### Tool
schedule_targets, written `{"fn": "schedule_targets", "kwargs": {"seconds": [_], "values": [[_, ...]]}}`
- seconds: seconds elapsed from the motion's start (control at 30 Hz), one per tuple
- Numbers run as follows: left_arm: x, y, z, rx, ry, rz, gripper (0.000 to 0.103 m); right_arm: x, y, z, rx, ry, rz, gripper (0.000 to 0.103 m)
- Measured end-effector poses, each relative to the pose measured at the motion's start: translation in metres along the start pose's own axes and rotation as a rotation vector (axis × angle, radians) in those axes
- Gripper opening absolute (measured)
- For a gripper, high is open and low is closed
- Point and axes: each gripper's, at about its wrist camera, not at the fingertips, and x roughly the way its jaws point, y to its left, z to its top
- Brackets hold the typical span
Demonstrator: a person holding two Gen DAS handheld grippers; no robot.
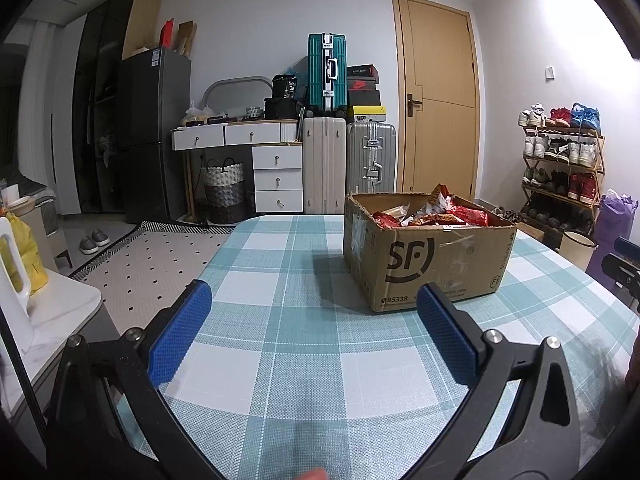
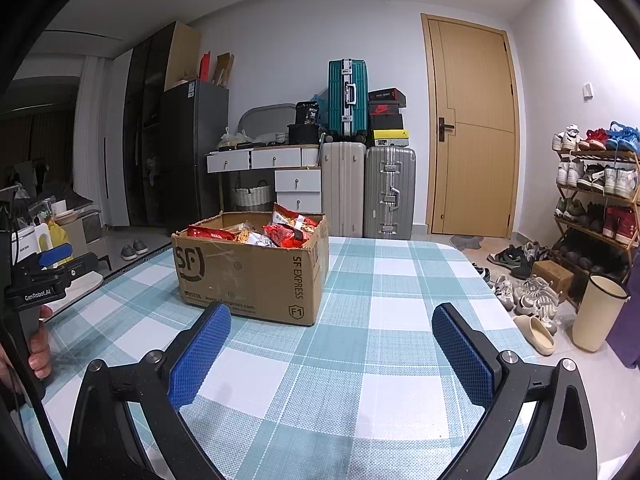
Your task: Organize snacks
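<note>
Snacks [image 2: 280, 230] in red wrappers fill the open cardboard box [image 1: 436, 268] that sits on our checked desk [image 1: 320, 360], toward its far side. We hold the left gripper [image 1: 312, 324] low over the desk, short of the box, its blue-padded jaws wide apart and empty. Our right gripper [image 2: 332, 340] hovers likewise, jaws spread with nothing between them, the box ahead and to its left.

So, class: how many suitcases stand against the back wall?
3: a teal suitcase stacked on top, a cream suitcase below it, and a silver suitcase beside the door. Others may be hidden behind.
</note>
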Motion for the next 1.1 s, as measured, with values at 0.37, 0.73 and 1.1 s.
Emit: {"fn": "schedule_targets", "kwargs": {"seconds": [0.37, 0.73, 1.1], "values": [[-0.0006, -0.0013, -0.0006, 0.004, -0.001, -0.015, 0.102, -0.0007, 0.0, -0.0002, -0.001, 0.0, 0.0, 0.102], [-0.0003, -0.0016, -0.001, 0.005, -0.002, -0.014, 0.102, -0.0006, -0.0001, -0.0005, 0.0, 0.0, 0.0, 0.102], [-0.0003, -0.0015, -0.0011, 0.004, -0.002, -0.013, 0.102, -0.0006, -0.0008, -0.001, 0.0, 0.0, 0.0, 0.102]]}}
